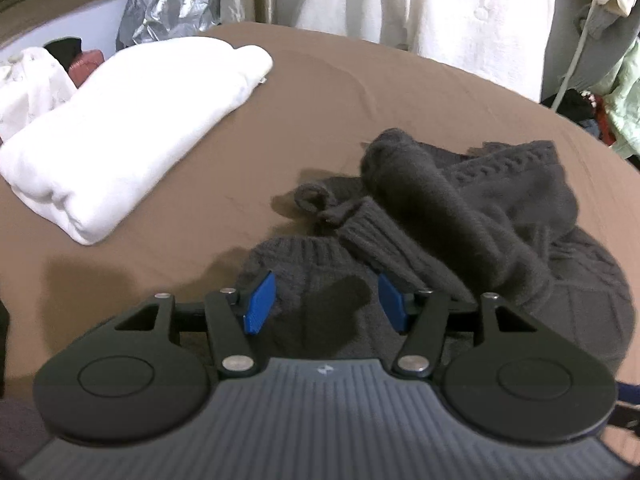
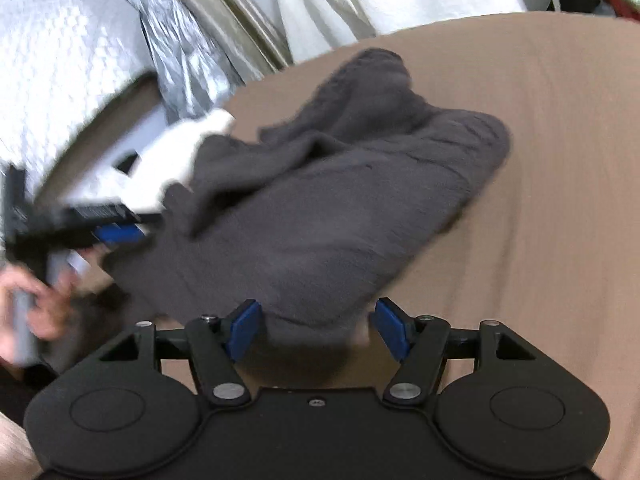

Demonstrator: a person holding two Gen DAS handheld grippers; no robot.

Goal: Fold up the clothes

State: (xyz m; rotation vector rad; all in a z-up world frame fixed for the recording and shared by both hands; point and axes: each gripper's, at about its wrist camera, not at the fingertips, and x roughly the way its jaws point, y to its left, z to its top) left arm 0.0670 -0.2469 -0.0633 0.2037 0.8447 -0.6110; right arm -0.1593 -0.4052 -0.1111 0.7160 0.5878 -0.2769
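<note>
- Blue pads of the left gripper (image 1: 326, 302) sit closest, jaws spread wide over the near edge of the gray sweater (image 1: 460, 216), pinching nothing.
- Across the bed, the right gripper (image 2: 318, 328) has its jaws spread too, with a corner of the same sweater lying between them but not squeezed.
- That sweater sits in a bumpy heap on the brown bed sheet (image 1: 320, 92), sleeves crossed on top, so it is not folded flat.
- At ten o'clock from the sweater, a white top (image 1: 120, 132) lies in a neat folded block.
- More clothes are piled at the far left corner (image 1: 36, 76) and hang past the bed's right side.
- I cannot tell if the gray heap is being opened up or is partway folded.
- Everything in the right view is smeared, and a hand (image 2: 28, 304) at nine o'clock is blurry.
</note>
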